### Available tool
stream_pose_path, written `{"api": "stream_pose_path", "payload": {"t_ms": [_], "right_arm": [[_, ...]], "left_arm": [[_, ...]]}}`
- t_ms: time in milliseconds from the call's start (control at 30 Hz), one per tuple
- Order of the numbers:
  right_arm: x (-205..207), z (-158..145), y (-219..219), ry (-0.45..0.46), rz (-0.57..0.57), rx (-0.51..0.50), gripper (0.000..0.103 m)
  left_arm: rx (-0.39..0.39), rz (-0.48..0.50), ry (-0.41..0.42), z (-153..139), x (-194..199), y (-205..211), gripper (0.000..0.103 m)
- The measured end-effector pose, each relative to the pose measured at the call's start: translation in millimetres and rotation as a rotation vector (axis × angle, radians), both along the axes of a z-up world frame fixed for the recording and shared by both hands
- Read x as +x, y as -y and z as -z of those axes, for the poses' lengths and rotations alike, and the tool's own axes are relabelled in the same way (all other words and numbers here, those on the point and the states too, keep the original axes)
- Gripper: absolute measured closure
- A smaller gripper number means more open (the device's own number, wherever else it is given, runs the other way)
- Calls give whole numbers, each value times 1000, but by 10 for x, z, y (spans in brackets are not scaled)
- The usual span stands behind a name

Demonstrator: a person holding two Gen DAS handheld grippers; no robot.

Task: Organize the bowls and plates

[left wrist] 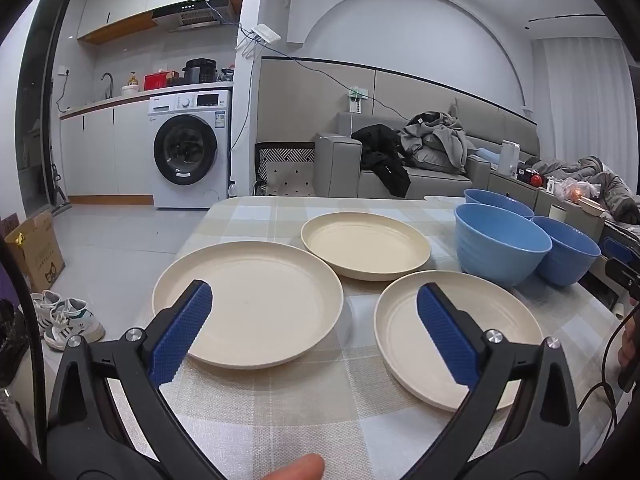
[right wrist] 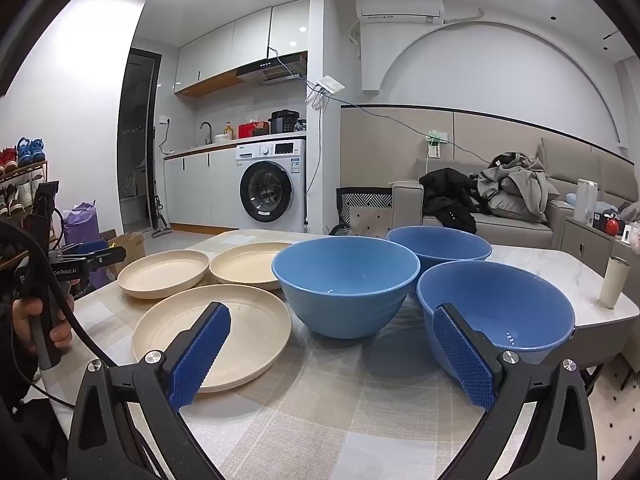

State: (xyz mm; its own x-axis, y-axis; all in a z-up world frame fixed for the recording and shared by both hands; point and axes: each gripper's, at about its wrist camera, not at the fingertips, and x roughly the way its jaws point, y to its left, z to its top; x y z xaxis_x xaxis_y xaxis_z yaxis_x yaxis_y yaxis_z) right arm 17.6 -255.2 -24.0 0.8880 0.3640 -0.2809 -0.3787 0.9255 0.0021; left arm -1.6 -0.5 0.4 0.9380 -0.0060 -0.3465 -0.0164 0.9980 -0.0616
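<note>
Both grippers hang just above the near edge of the checked surface [left wrist: 280, 420], fingers spread wide with nothing between them. The left gripper [left wrist: 314, 320] faces three cream plates [left wrist: 248, 304], lying flat to the left. The right gripper [right wrist: 332, 344] faces three blue bowls [right wrist: 346, 284], upright and clustered just right of the plates.

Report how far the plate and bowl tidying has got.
Nothing looks done: three cream plates lie apart on the table, and three blue bowls stand unstacked. In hand: nothing; left gripper and right gripper are open, empty. Left: all the stacking.
</note>
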Motion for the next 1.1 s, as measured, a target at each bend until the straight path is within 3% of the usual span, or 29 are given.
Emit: {"api": "stream_pose_path", "payload": {"t_ms": [1100], "right_arm": [[2, 0, -4, 4, -2, -1, 0]], "left_arm": [[-8, -3, -5, 4, 16, -14, 1]]}}
